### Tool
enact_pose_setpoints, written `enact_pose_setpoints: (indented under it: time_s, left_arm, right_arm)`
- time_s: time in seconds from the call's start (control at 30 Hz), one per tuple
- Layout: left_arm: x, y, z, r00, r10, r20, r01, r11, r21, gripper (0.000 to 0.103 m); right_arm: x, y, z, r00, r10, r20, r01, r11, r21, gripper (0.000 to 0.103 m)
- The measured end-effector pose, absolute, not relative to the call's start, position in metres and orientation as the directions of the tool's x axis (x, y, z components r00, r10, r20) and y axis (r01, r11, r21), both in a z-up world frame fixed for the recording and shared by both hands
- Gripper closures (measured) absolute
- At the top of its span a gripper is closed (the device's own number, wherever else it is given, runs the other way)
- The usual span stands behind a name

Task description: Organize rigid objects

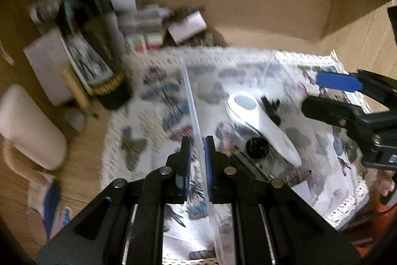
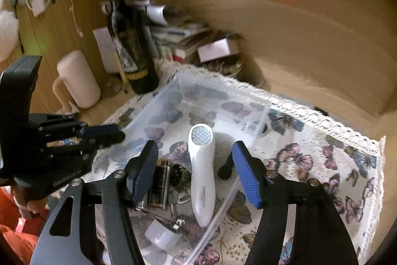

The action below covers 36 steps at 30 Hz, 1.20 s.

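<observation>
A clear plastic box (image 2: 223,101) stands on a butterfly-print cloth (image 2: 322,160). In it lie a white handheld device (image 2: 201,173), a black battery (image 2: 160,186), a round dark part (image 2: 177,173), a white charger (image 2: 161,235) and small metal bits. My left gripper (image 1: 197,165) is shut on the box's left wall (image 1: 191,101); it shows at left in the right wrist view (image 2: 109,137). My right gripper (image 2: 196,173) is open and empty, above the white device (image 1: 260,121); it shows at right in the left wrist view (image 1: 330,93).
A dark wine bottle (image 2: 131,41) stands at the back left beside a pink mug (image 2: 78,78). Stacked books, papers and a small box (image 2: 215,47) fill the back corner. The wooden desk wall (image 2: 297,41) rises behind the cloth.
</observation>
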State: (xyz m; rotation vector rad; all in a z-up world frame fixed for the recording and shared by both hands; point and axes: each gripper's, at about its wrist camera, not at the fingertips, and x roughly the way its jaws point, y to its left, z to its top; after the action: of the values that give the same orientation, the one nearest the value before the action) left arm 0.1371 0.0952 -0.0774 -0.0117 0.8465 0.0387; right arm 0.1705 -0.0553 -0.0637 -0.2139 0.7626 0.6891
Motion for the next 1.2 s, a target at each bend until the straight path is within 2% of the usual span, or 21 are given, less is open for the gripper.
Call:
enact_pose_setpoints:
  time_s: [0.03, 0.1, 0.17, 0.3, 0.33, 0.43, 0.57, 0.67, 0.8, 1.2]
  left_arm:
    - [0.134, 0.093, -0.072, 0.678, 0.036, -0.734, -0.039, 0.999, 0.013, 0.093]
    - [0.126, 0.089, -0.059, 0.712, 0.038, -0.701, -0.038, 0.999, 0.016, 0.085]
    - [0.118, 0.084, -0.047, 0.747, 0.035, -0.664, -0.037, 0.999, 0.011, 0.067]
    - [0.098, 0.076, -0.026, 0.811, 0.035, -0.584, -0.036, 0.999, 0.010, 0.051]
    - [0.093, 0.073, -0.022, 0.824, 0.032, -0.565, -0.035, 0.999, 0.006, 0.045]
    - [0.077, 0.066, -0.011, 0.865, 0.037, -0.500, -0.039, 0.999, 0.007, 0.032]
    - [0.052, 0.056, 0.003, 0.919, 0.056, -0.390, -0.055, 0.998, 0.013, 0.009]
    - [0.034, 0.050, 0.010, 0.945, 0.058, -0.323, -0.056, 0.998, 0.014, 0.003]
    - [0.022, 0.041, 0.012, 0.956, 0.050, -0.289, -0.048, 0.999, 0.017, 0.001]
    - [0.022, 0.032, 0.003, 0.954, 0.019, -0.299, -0.021, 1.000, -0.004, 0.001]
  right_arm:
    - [0.166, -0.060, -0.060, 0.534, 0.500, -0.681, -0.638, 0.768, 0.063, 0.037]
    - [0.157, -0.070, -0.051, 0.573, 0.506, -0.645, -0.625, 0.778, 0.055, 0.029]
    - [0.145, -0.080, -0.043, 0.614, 0.503, -0.608, -0.611, 0.791, 0.037, 0.019]
    - [0.126, -0.095, -0.029, 0.679, 0.498, -0.540, -0.583, 0.812, 0.016, 0.009]
    - [0.120, -0.101, -0.025, 0.695, 0.498, -0.519, -0.573, 0.820, 0.019, 0.002]
    - [0.105, -0.114, -0.017, 0.736, 0.493, -0.465, -0.546, 0.837, 0.023, 0.000]
    - [0.088, -0.128, -0.010, 0.772, 0.487, -0.409, -0.520, 0.853, 0.033, 0.000]
    - [0.075, -0.137, -0.006, 0.793, 0.482, -0.371, -0.505, 0.862, 0.042, 0.000]
    - [0.066, -0.143, -0.006, 0.808, 0.473, -0.350, -0.486, 0.872, 0.057, 0.000]
    - [0.054, -0.151, -0.009, 0.826, 0.456, -0.331, -0.465, 0.883, 0.058, 0.000]
